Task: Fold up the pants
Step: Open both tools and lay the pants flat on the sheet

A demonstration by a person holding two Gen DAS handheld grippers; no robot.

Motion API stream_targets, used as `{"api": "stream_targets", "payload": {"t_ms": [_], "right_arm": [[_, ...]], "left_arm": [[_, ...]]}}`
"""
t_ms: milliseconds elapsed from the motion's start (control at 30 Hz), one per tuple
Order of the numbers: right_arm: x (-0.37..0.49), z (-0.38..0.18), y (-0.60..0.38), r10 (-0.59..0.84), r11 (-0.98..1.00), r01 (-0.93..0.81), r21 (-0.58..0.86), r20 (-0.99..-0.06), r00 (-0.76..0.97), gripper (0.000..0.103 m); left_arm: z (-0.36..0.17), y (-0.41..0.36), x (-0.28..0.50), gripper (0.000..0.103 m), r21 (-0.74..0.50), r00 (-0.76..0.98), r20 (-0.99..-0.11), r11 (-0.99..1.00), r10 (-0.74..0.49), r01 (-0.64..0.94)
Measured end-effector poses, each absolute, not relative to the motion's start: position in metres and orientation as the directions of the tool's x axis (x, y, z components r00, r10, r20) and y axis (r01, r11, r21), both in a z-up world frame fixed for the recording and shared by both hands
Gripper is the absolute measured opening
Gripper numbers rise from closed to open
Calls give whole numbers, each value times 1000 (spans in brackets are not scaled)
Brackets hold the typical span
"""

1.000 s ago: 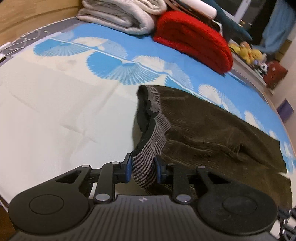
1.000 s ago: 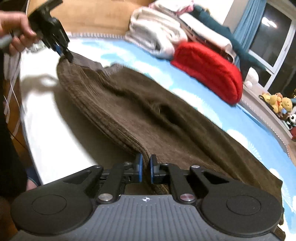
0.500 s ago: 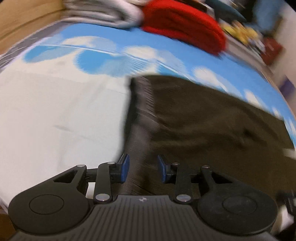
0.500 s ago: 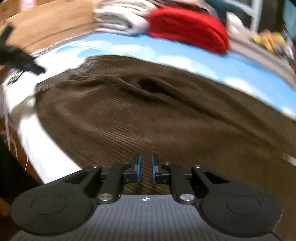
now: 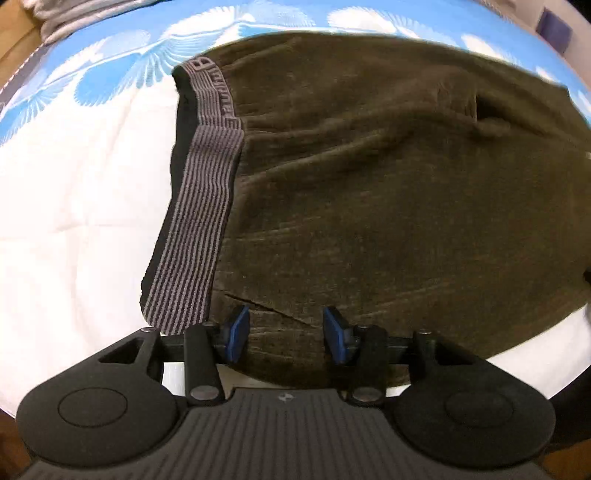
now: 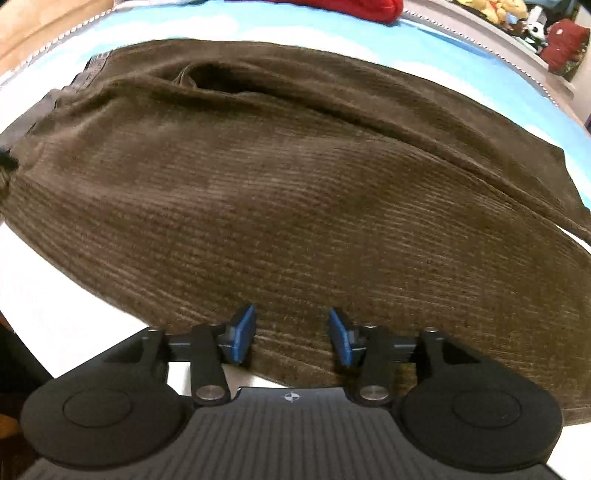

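Note:
Dark brown corduroy pants (image 5: 369, 177) lie spread flat on the bed, with a grey striped waistband (image 5: 195, 221) at their left end. My left gripper (image 5: 286, 338) is open and hovers over the near edge of the pants, just right of the waistband. In the right wrist view the pants (image 6: 295, 192) fill the frame, with a pocket opening (image 6: 221, 83) near the far edge. My right gripper (image 6: 291, 338) is open over the near edge of the cloth. Neither gripper holds anything.
The bed sheet (image 5: 74, 206) is white near me and blue with white fan shapes (image 5: 122, 62) farther off. A red folded blanket (image 6: 354, 7) and soft toys (image 6: 517, 11) lie beyond the pants. The bed's near edge runs just below both grippers.
Both grippers have opened and let go of the pants: the left released the waistband, the right released the side edge. The pants now lie flat. Both cameras have tilted down over them.

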State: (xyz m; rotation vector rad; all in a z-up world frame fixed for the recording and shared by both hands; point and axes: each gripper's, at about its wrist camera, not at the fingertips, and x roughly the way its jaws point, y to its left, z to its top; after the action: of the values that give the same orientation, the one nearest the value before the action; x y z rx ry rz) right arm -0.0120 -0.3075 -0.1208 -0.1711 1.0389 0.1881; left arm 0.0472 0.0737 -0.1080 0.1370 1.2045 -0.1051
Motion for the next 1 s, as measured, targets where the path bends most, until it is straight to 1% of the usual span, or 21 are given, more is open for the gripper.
{"api": "stream_targets", "payload": {"t_ms": [100, 167, 233, 333, 467, 533, 600, 633, 667, 700, 767, 800, 867, 933, 1000], "right_arm": [[-13, -115, -314, 66, 978, -203, -46, -858, 510, 51], [-16, -106, -319, 58, 986, -162, -39, -830, 554, 51], [-18, -92, -326, 61, 993, -117, -14, -790, 611, 51], [-23, -67, -342, 40, 999, -38, 18, -708, 705, 52], [-32, -22, -370, -6, 992, 80, 99, -592, 806, 53], [-37, 4, -389, -29, 981, 126, 151, -522, 852, 57], [-43, 25, -403, -54, 974, 152, 170, -476, 878, 69], [-47, 36, -411, -70, 972, 161, 170, -447, 892, 72], [-50, 41, -416, -81, 972, 167, 165, -433, 898, 78], [-51, 44, -422, -100, 971, 181, 156, -423, 900, 82], [-57, 39, -433, -148, 958, 237, 160, -433, 889, 83], [-59, 35, -441, -157, 938, 275, 210, -451, 879, 83], [-65, 30, -456, -169, 893, 325, 310, -439, 883, 83], [-67, 25, -460, -211, 877, 367, 309, -438, 874, 83], [-61, 22, -463, -218, 876, 380, 296, -460, 861, 82]], "left_arm": [[-100, 70, 45, 50, 55, 386, -923, 987, -7, 151], [-92, 69, 43, 50, 31, 430, -902, 988, -39, 153], [-85, 68, 41, 50, 0, 455, -888, 988, -72, 158], [-78, 57, 46, 51, -7, 503, -859, 984, -97, 178], [-63, 53, 44, 56, -50, 564, -813, 982, -145, 181], [-58, 54, 43, 63, -55, 594, -790, 984, -148, 171], [-52, 53, 42, 66, -57, 624, -768, 985, -147, 161], [-50, 51, 42, 68, -57, 632, -761, 986, -146, 159], [-51, 50, 44, 68, -56, 638, -756, 986, -145, 157], [-50, 49, 44, 68, -50, 642, -753, 987, -140, 156], [-51, 46, 46, 68, -31, 646, -754, 988, -123, 153], [-51, 44, 46, 68, -27, 644, -755, 987, -123, 157], [-51, 42, 45, 69, -23, 640, -758, 985, -127, 168], [-53, 40, 45, 69, -8, 639, -761, 986, -114, 167], [-52, 41, 44, 69, 0, 641, -761, 988, -101, 156]]}}
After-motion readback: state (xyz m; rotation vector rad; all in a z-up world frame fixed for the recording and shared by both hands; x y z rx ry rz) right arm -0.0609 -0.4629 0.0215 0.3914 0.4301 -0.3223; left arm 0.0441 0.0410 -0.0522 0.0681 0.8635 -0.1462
